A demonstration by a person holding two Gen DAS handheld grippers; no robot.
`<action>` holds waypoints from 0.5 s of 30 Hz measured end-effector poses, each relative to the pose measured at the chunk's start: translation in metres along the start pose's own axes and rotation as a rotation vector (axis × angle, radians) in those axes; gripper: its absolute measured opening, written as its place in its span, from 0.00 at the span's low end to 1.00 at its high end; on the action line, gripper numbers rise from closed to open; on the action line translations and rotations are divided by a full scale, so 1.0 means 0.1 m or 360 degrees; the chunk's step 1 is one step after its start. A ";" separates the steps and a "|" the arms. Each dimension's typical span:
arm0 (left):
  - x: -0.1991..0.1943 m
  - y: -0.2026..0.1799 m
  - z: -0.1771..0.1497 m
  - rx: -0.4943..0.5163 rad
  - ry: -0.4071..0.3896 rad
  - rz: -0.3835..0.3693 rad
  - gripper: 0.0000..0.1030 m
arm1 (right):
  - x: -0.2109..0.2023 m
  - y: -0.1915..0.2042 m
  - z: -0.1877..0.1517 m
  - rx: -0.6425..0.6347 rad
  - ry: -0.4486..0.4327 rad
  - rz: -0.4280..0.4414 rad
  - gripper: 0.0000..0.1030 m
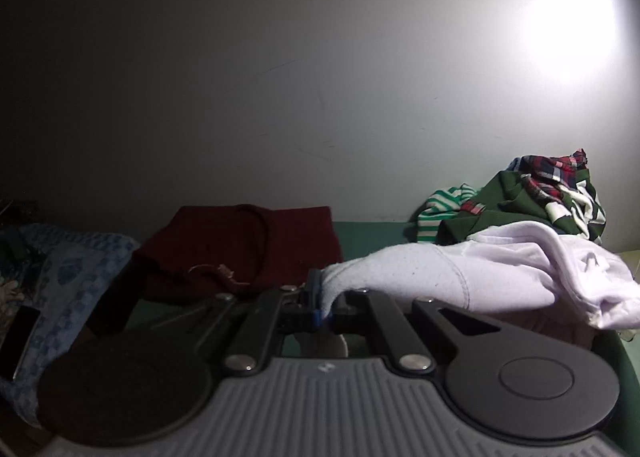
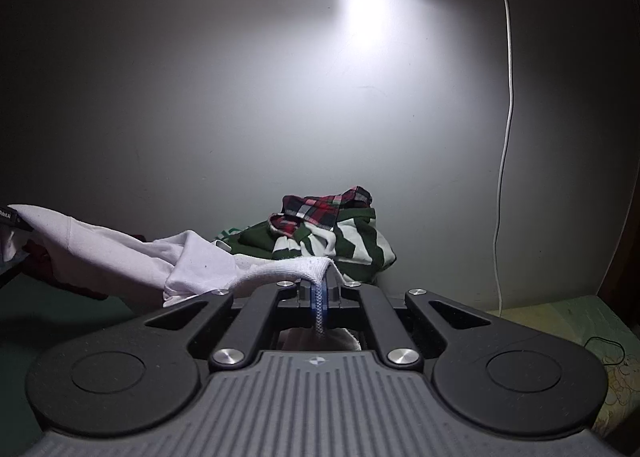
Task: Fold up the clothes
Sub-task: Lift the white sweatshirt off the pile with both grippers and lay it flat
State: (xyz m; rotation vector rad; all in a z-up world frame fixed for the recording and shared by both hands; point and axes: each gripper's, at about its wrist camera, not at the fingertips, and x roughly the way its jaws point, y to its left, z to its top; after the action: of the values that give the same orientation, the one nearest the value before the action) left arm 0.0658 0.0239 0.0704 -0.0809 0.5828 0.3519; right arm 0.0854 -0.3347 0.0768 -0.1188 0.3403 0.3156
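Left wrist view: left gripper (image 1: 320, 307) & right gripper (image 2: 320, 303) both pinching white knit cotton garment (image 1: 460, 273) w/ ribbed hem, keep edge taut, lift evenly.

white cable (image 2: 507, 137), phone (image 1: 18, 341), lit wall (image 2: 240, 97)

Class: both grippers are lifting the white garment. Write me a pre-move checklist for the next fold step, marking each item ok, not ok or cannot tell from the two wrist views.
1. Left gripper shut on the white garment: ok.
2. Right gripper shut on the garment's ribbed hem: ok.
3. Garment spans between the two grippers without a twist: cannot tell; it sags and bunches in the middle.
4. Garment free of the pile of unfolded clothes: cannot tell.
5. Folded maroon garment out of the way: ok, it lies to one side.
6. Green surface beneath free for laying down: cannot tell.
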 end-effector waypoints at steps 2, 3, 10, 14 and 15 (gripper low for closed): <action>-0.15 0.27 -0.16 -0.0014 0.0016 0.0057 0.00 | -0.16 0.09 -0.13 0.0003 0.0059 -0.0013 0.01; -0.22 0.41 -0.25 -0.0028 0.0026 0.0082 0.00 | -0.23 0.12 -0.20 0.0012 0.0092 -0.0021 0.01; -0.46 1.33 -1.07 -0.0069 0.0302 0.0218 0.01 | -0.63 0.57 -0.94 -0.0025 0.0463 0.0026 0.01; -0.59 1.70 -1.54 -0.0043 0.0449 0.0181 0.03 | -0.73 0.82 -1.30 -0.0042 0.0687 -0.0019 0.01; -0.61 1.74 -1.63 -0.0023 0.0478 0.0154 0.03 | -0.74 0.88 -1.37 -0.0063 0.0741 -0.0035 0.01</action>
State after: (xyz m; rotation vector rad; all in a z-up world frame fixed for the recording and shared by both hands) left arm -0.1277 0.1403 -0.0278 -0.1211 0.8832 0.4416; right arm -0.0520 -0.2957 -0.0314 -0.2356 0.7937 0.2708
